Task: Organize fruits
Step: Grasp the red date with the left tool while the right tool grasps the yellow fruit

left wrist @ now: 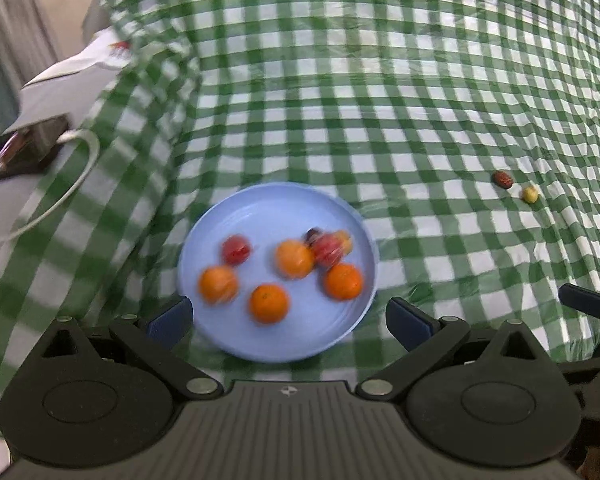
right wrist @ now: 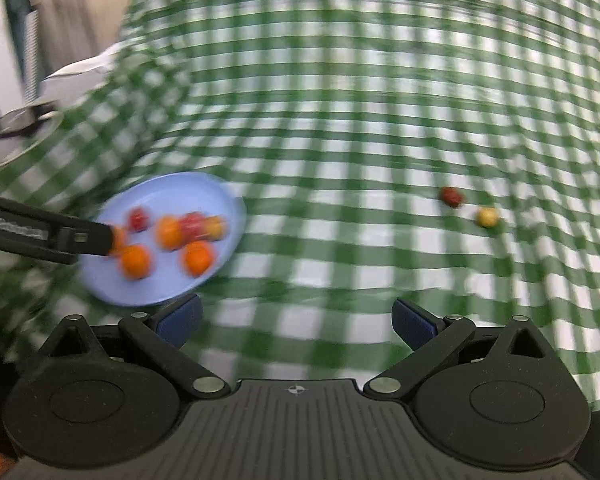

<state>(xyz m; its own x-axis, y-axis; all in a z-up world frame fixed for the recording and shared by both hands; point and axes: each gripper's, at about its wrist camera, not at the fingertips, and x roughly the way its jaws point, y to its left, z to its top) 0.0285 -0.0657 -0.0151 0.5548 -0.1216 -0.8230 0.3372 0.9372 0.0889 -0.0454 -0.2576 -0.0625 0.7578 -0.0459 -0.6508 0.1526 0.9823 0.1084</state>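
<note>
A light blue plate (left wrist: 260, 208) lies on the green checked tablecloth (left wrist: 380, 100) and carries several oranges (left wrist: 269, 303) and red fruits (left wrist: 236, 250). My left gripper (left wrist: 290, 316) hangs open just above the plate's near rim, nothing between its fingers. In the right wrist view the same plate (right wrist: 180, 188) sits at the left, with a black finger of the left gripper (right wrist: 60, 236) reaching over it. Two small fruits lie loose on the cloth to the right: a dark red one (left wrist: 503, 179) (right wrist: 452, 196) and a yellow one (left wrist: 530, 194) (right wrist: 487, 217). My right gripper (right wrist: 296, 322) is open and empty. Both views are blurred.
The tablecloth drapes over the table's left edge. Beyond it stand a white box (left wrist: 60, 80) and a white cable (left wrist: 76, 168). A finger of the right gripper (left wrist: 584, 300) shows at the right of the left wrist view. Bare cloth stretches behind the plate.
</note>
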